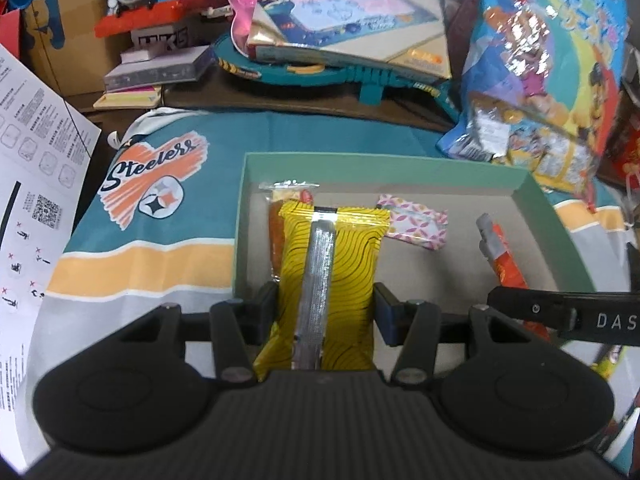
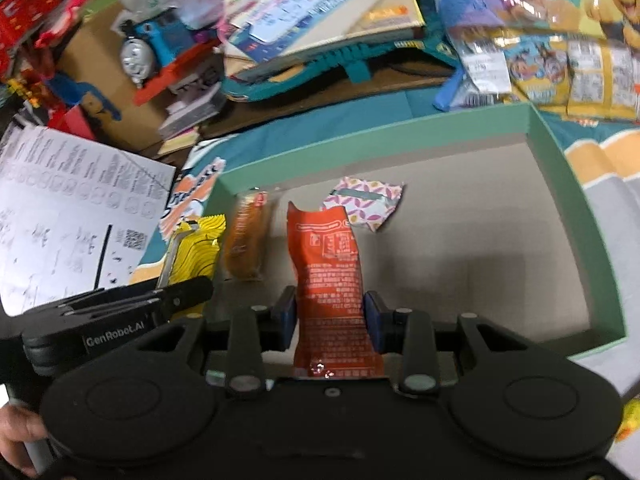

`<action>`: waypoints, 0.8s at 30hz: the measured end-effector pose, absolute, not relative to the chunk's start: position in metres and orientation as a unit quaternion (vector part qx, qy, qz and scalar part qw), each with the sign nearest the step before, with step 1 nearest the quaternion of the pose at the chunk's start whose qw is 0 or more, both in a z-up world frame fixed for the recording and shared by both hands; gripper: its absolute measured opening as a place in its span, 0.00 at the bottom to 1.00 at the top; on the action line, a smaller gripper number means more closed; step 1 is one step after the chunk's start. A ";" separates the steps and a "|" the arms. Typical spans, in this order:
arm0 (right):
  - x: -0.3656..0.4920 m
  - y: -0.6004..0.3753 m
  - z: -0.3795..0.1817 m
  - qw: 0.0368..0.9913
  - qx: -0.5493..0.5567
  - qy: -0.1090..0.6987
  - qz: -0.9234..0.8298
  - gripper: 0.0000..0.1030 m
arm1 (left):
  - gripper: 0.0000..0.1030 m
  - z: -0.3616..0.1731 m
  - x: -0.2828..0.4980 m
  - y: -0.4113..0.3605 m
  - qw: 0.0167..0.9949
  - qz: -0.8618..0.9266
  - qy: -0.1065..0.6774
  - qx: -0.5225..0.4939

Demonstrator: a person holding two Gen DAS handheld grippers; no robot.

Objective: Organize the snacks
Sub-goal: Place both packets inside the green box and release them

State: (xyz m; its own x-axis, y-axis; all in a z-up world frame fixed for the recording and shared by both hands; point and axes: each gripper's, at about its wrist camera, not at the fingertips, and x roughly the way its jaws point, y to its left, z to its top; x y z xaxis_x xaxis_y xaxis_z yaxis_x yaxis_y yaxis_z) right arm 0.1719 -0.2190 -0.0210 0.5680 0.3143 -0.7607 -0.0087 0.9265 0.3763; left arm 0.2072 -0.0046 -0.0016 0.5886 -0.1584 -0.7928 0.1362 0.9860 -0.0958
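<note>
Snacks were in transit to the green box (image 1: 536, 200). My left gripper (image 1: 326, 300) was closed partway on the yellow packet (image 1: 328, 264), which hung over the box's near-left corner. My right gripper (image 2: 330, 320) was pinched narrowly on the orange packet (image 2: 330, 272), held above the box floor at 6 o'clock. Already inside lay a brown wrapped snack (image 2: 245, 236) at 9 o'clock and a pink patterned packet (image 2: 366, 202) at 12 o'clock. Judged step: carry and place. Next, each packet needed lowering onto bare floor beside those neighbours before release.
</note>
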 end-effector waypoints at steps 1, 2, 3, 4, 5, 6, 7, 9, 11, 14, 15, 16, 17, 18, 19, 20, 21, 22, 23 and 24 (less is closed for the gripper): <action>0.176 -0.218 -0.026 0.867 0.171 0.459 0.092 0.33 | 0.49 -0.005 0.211 -0.006 0.890 -0.080 0.448 -0.007; 0.176 -0.216 -0.028 0.865 0.173 0.463 0.090 0.33 | 0.49 -0.008 0.213 -0.006 0.890 -0.078 0.450 -0.003; 0.181 -0.214 -0.032 0.863 0.174 0.466 0.089 0.33 | 0.49 -0.010 0.215 -0.006 0.889 -0.077 0.451 0.001; 0.184 -0.213 -0.036 0.862 0.174 0.468 0.087 0.34 | 0.50 -0.013 0.216 -0.006 0.889 -0.075 0.452 0.006; 0.186 -0.211 -0.038 0.861 0.174 0.469 0.086 0.34 | 0.51 -0.015 0.217 -0.007 0.888 -0.073 0.453 0.010; 0.187 -0.210 -0.039 0.861 0.176 0.470 0.087 0.34 | 0.53 -0.016 0.217 -0.007 0.888 -0.070 0.454 0.014; 0.190 -0.209 -0.040 0.860 0.179 0.470 0.086 0.36 | 0.54 -0.017 0.217 -0.008 0.888 -0.069 0.454 0.018; 0.189 -0.208 -0.036 0.860 0.184 0.467 0.087 0.60 | 0.83 -0.015 0.215 -0.008 0.889 -0.070 0.451 0.020; 0.184 -0.208 -0.026 0.872 0.175 0.450 0.080 0.97 | 0.96 -0.011 0.208 -0.008 0.897 -0.067 0.436 0.022; 0.177 -0.207 -0.016 0.879 0.160 0.441 0.082 1.00 | 1.00 -0.004 0.201 -0.010 0.900 -0.064 0.430 0.027; 0.175 -0.209 -0.013 0.879 0.159 0.441 0.083 1.00 | 1.00 -0.003 0.200 -0.011 0.899 -0.065 0.433 0.025; 0.173 -0.210 -0.011 0.880 0.159 0.440 0.082 1.00 | 1.00 -0.003 0.198 -0.011 0.897 -0.066 0.436 0.022; 0.169 -0.211 -0.009 0.880 0.160 0.440 0.080 1.00 | 1.00 -0.002 0.196 -0.011 0.895 -0.068 0.440 0.019; 0.166 -0.213 -0.008 0.880 0.161 0.439 0.079 1.00 | 1.00 -0.002 0.194 -0.012 0.894 -0.069 0.442 0.016; 0.163 -0.214 -0.006 0.880 0.162 0.439 0.078 1.00 | 1.00 -0.001 0.192 -0.013 0.893 -0.069 0.444 0.015; 0.156 -0.219 -0.005 0.881 0.165 0.437 0.077 1.00 | 1.00 0.000 0.189 -0.014 0.893 -0.069 0.445 0.015; 0.153 -0.220 -0.003 0.881 0.166 0.437 0.076 1.00 | 1.00 0.001 0.186 -0.015 0.893 -0.069 0.445 0.016; 0.148 -0.222 -0.001 0.881 0.167 0.435 0.076 1.00 | 1.00 0.003 0.183 -0.016 0.893 -0.070 0.445 0.019; 0.144 -0.222 0.002 0.882 0.168 0.433 0.076 1.00 | 1.00 0.006 0.179 -0.017 0.893 -0.070 0.444 0.021; 0.139 -0.224 0.005 0.884 0.170 0.429 0.076 1.00 | 1.00 0.008 0.175 -0.017 0.894 -0.070 0.441 0.023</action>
State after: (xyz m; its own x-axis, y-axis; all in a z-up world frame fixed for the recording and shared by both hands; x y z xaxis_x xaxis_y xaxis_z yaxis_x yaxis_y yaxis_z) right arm 0.1385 -0.2240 0.0048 0.6197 0.2800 -0.7332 0.0117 0.9308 0.3653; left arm 0.1748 -0.0175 0.0084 0.6005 -0.1052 -0.7927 0.1465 0.9890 -0.0203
